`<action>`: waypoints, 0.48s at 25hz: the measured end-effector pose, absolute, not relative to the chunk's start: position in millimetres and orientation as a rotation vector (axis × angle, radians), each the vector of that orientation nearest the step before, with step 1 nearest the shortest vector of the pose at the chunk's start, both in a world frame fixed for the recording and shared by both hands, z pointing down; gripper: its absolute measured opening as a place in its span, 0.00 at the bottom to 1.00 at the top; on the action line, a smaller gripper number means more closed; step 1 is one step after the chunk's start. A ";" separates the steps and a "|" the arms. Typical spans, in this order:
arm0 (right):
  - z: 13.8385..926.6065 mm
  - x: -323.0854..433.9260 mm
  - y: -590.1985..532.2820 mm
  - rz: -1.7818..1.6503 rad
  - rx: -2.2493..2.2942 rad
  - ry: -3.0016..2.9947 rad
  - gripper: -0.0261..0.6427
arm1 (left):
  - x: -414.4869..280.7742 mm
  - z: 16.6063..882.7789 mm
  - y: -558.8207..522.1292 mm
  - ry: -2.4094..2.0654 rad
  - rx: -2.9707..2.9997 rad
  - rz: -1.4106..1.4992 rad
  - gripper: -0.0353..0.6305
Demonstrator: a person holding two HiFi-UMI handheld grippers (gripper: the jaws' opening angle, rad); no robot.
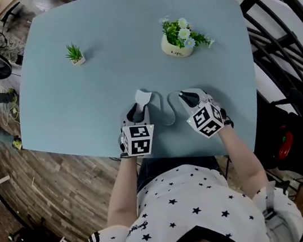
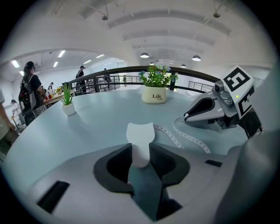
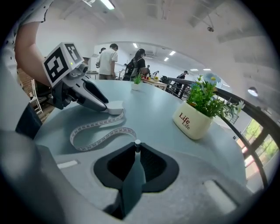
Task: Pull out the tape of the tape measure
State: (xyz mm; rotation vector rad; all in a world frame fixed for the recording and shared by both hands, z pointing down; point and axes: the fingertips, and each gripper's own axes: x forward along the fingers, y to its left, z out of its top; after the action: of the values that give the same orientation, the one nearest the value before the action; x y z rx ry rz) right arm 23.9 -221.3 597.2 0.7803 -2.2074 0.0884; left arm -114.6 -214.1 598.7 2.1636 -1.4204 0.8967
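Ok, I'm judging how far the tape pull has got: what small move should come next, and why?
Probably draw the right gripper sideways, away from the left gripper. The right is shut on the end tab, the left clamps the white case, and the tape lies in a slack loop between them, so separating them should first take up slack, then draw out more.

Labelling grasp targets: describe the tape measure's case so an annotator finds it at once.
On the pale blue table, go to the near edge where both grippers sit. The tape measure case is the small white shell pinched between the left gripper's fingers. Unlike the two pale plant pots farther back, it trails a numbered tape looping toward the right gripper.
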 end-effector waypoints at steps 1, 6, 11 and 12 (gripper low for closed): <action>599.2 25.1 -221.5 0.094 0.786 -2.203 0.10 | -114.7 598.7 -214.4 -1.423 2.166 0.895 0.24; 607.3 28.3 -220.2 0.116 0.789 -2.188 0.10 | -115.7 599.5 -215.1 -1.431 2.167 0.886 0.24; 607.9 28.4 -221.8 0.157 0.818 -2.203 0.10 | -116.3 601.3 -215.0 -1.442 2.160 0.870 0.24; 607.8 28.7 -222.1 0.168 0.824 -2.204 0.10 | -116.4 601.4 -215.1 -1.444 2.157 0.862 0.24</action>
State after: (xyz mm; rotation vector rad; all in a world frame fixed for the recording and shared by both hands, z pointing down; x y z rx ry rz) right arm 28.7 -222.1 607.8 0.8243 -2.2041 0.1681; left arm -116.4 -215.1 601.4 2.1566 -1.4439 0.8619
